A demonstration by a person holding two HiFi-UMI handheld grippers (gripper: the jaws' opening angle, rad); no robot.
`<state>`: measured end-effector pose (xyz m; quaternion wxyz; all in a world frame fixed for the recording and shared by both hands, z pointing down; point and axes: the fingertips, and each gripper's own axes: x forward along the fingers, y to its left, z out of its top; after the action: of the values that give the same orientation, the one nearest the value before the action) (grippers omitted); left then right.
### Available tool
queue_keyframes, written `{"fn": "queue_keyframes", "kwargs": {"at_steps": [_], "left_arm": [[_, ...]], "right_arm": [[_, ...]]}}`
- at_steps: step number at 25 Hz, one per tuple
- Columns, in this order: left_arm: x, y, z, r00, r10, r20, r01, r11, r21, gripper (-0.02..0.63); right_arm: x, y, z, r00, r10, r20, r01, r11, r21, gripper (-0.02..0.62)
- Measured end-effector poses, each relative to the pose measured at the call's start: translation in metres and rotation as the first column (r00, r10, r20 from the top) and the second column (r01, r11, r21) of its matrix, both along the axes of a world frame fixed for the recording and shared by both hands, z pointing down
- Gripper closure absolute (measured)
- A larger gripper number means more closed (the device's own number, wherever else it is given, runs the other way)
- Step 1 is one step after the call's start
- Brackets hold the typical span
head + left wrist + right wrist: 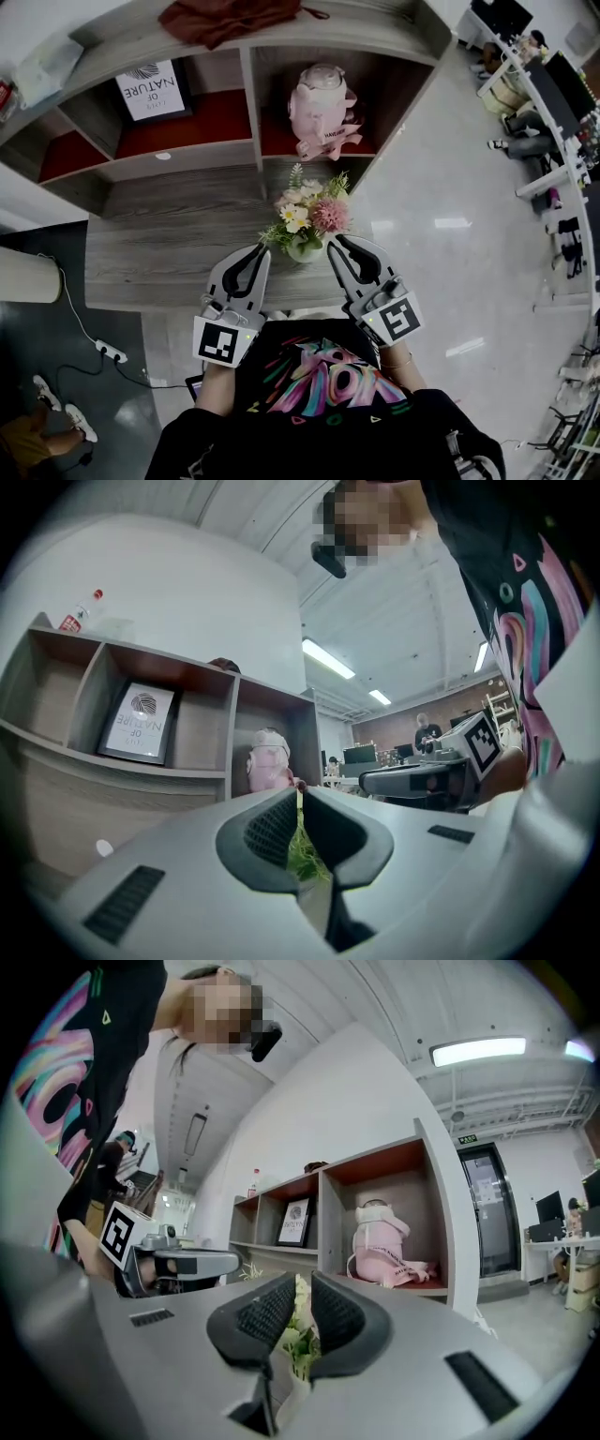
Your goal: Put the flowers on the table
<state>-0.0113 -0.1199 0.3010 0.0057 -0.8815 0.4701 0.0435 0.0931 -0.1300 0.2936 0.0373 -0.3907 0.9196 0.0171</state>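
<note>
free: table (150,253) left of flowers (309,214) | blocked: shelf (251,98) behind

Pink and cream flowers (309,214), grey wood-grain table (169,246).

The worktop (159,253) is showing grey wood grain and looking matt. The floor (441,234) is shining, smooth and glossy. A dark red cloth (225,17) is lying soft and crumpled on the wooden shelf (187,161). The left claw (257,251) is looking like smooth matt grey plastic, with bumpy black pads (267,829).
</note>
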Motion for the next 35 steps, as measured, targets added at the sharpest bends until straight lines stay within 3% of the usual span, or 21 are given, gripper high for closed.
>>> {"fn": "queue_keyframes", "kwargs": {"at_steps": [5, 17, 24, 35], "left_arm": [[0.005, -0.004, -0.004, 1.000, 0.016, -0.001, -0.016, 1.000, 0.017, 0.569], [0.001, -0.015, 0.000, 0.999, 0.017, -0.028, -0.017, 1.000, -0.013, 0.569], [0.002, -0.018, 0.001, 1.000, 0.012, -0.025, -0.013, 1.000, -0.012, 0.569], [-0.001, -0.021, 0.002, 1.000, 0.008, -0.022, -0.008, 1.000, -0.019, 0.569]], "right_arm": [[0.001, -0.005, 0.000, 1.000, -0.004, 0.008, 0.004, 1.000, -0.012, 0.578], [0.006, -0.015, 0.018, 1.000, -0.005, -0.020, 0.003, 0.997, -0.080, 0.580], [0.001, -0.022, 0.006, 1.000, 0.007, 0.017, -0.006, 0.998, -0.062, 0.580], [0.003, -0.021, 0.017, 1.000, 0.003, -0.030, -0.005, 0.997, -0.078, 0.580]]}}
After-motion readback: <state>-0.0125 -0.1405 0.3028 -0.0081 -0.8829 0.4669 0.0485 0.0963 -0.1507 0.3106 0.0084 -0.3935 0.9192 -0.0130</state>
